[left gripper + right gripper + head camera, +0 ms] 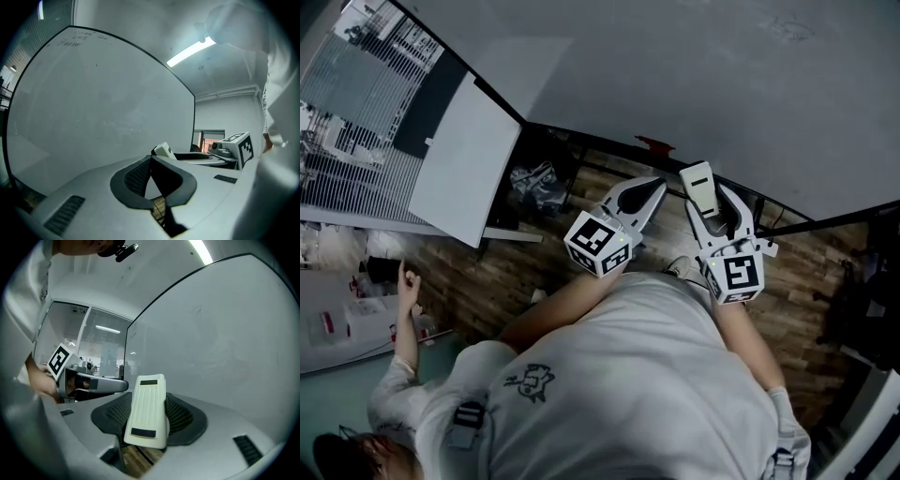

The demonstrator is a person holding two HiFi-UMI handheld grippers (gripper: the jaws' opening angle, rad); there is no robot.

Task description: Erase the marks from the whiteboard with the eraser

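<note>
- Gripping the cream eraser (147,411) between both pads, the right gripper (715,204) tilts it up toward the whiteboard (675,66), near the board's lower edge. Whether the eraser touches the board cannot be told.
- Just beside it, the left gripper (649,192) has its jaw tips pressed together with nothing between them.
- Faint writing (70,43) at the board's upper corner is too pale to read, and a thin scribble (196,310) is no clearer.
- Both forearms reach forward from the torso, wrists close together.
- A second person (394,394), cut off at the lower left, raises a hand (410,284).
</note>
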